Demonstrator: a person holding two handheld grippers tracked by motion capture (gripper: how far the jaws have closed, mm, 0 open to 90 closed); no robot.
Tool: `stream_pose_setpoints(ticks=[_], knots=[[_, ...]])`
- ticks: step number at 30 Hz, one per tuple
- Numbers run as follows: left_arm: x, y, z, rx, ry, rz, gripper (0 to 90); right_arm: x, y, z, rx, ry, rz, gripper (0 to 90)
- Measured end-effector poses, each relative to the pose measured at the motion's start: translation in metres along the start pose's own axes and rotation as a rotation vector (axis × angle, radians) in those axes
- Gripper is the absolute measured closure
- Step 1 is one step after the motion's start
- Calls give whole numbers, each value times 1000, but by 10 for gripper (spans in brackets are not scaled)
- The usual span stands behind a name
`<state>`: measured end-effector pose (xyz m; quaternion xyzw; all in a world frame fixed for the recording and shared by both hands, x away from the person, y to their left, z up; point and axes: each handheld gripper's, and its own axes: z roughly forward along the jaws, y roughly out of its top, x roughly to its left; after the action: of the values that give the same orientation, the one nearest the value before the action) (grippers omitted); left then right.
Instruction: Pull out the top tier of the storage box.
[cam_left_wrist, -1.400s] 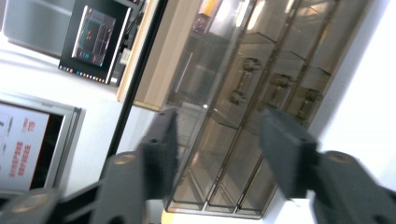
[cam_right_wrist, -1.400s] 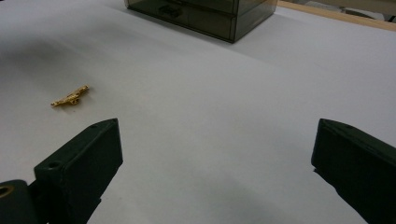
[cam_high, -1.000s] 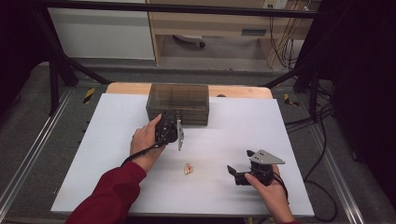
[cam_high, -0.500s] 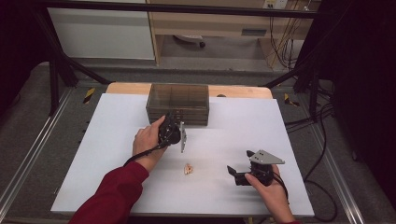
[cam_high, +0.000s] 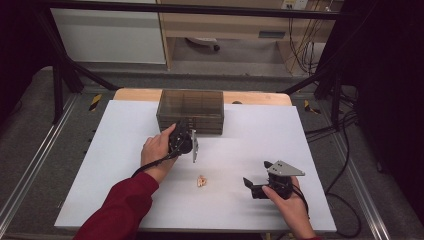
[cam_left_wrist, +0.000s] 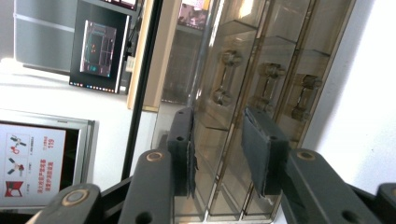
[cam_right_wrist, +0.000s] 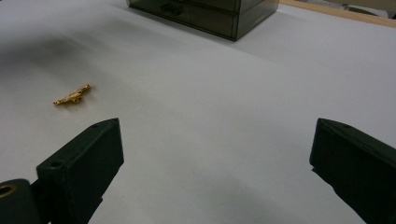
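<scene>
Now the left gripper (cam_high: 186, 131) is turned on its side at the front of the smoked-plastic drawer cabinet (cam_high: 190, 110), which stands at the far middle of the white table (cam_high: 115, 150). In the left gripper view its black pads (cam_left_wrist: 260, 156) flank the front of one drawer, with the drawer's bar handle (cam_left_wrist: 224, 77) lying beyond the pad tips, and a gap shows on each side. The jaws have just been closing, yet nothing is pinched between them, so they are parted, not clamped. Against the picture from a second ago, the hand has crept slightly closer to the cabinet face. That narrowing suggests a grip on a handle is being prepared, probably to pull a drawer out.

Farther out, the right gripper (cam_high: 257, 184) rests near the table's near right edge, jaws wide apart and holding nothing. A small gold trinket (cam_high: 201, 181) lies on the bare table between the two hands, well clear of the cabinet.
</scene>
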<state>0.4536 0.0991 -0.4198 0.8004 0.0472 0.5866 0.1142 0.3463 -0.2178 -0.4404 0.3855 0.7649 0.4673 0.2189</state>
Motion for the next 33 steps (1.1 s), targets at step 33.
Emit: stream_pose_setpoints(ticks=[33], knots=[[-14,-1,28,-28,60,137,737,-2,-2,0,-2,-5,4,31]])
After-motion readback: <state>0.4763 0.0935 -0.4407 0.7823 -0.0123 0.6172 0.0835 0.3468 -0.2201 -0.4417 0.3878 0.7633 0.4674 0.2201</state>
